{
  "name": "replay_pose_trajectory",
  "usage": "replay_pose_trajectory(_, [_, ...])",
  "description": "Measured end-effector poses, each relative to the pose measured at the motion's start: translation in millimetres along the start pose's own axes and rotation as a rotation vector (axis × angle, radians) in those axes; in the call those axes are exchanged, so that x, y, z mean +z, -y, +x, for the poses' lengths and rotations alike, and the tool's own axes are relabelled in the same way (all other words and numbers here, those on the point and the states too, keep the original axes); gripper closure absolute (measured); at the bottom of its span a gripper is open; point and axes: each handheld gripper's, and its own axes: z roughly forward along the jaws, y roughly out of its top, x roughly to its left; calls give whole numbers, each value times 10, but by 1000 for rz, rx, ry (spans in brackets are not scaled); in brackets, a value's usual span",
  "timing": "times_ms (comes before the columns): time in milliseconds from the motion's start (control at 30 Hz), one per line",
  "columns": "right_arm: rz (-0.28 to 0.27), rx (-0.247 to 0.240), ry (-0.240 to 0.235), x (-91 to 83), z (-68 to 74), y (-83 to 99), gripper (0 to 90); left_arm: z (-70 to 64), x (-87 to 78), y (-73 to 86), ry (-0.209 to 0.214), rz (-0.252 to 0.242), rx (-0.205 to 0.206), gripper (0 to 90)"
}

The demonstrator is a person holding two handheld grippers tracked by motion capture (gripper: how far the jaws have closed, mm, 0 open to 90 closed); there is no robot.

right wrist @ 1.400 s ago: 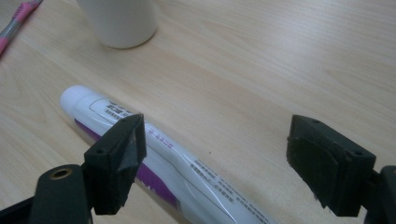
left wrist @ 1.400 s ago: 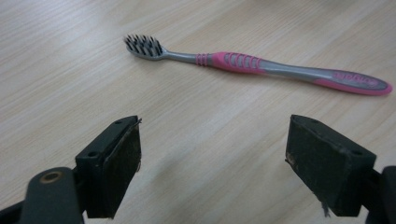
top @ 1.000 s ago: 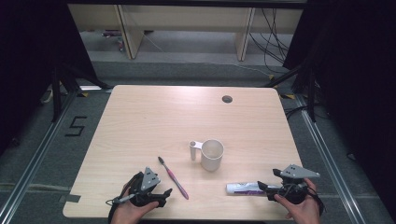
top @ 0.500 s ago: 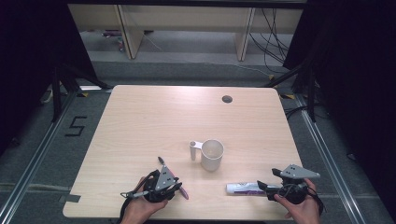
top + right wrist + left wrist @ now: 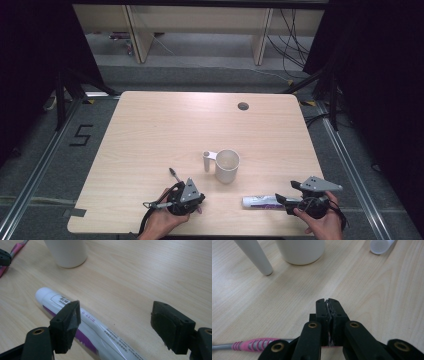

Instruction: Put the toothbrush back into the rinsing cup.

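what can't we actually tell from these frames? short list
- Toothbrush: in the left gripper view the left gripper covers the handle past the pink grip, jaws pressed together; whether they pinch it is hidden.
- Toothbrush head: too small in the high view.
- Toothpaste tube: rear end cut off by the bottom edge of the right gripper view; print too blurred to read.
- Cup: contents not visible; tops cropped in both gripper views.
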Motion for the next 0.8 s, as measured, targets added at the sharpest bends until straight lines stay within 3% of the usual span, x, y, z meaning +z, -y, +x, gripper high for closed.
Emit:
replay_pose_trajectory(200, [-10, -21, 5, -1, -13, -3, 252, 10, 38, 33, 1, 21, -3, 877])
replay_pose_trajectory(267, [1, 4, -8, -5, 1, -1, 252, 3, 42, 47, 11, 23, -15, 880])
replay_pose_trajectory(367, [-1, 2, -9, -7, 2, -5, 252, 4, 31, 74, 17, 29, -21, 890])
replay_pose_trajectory(733, [4, 5, -10, -12, 5, 1, 253, 40, -113, 191, 17, 49, -27, 891])
replay_pose_trajectory(800, [-5, -18, -9, -7, -14, -1, 253, 50, -148, 220, 14, 47, -33, 888])
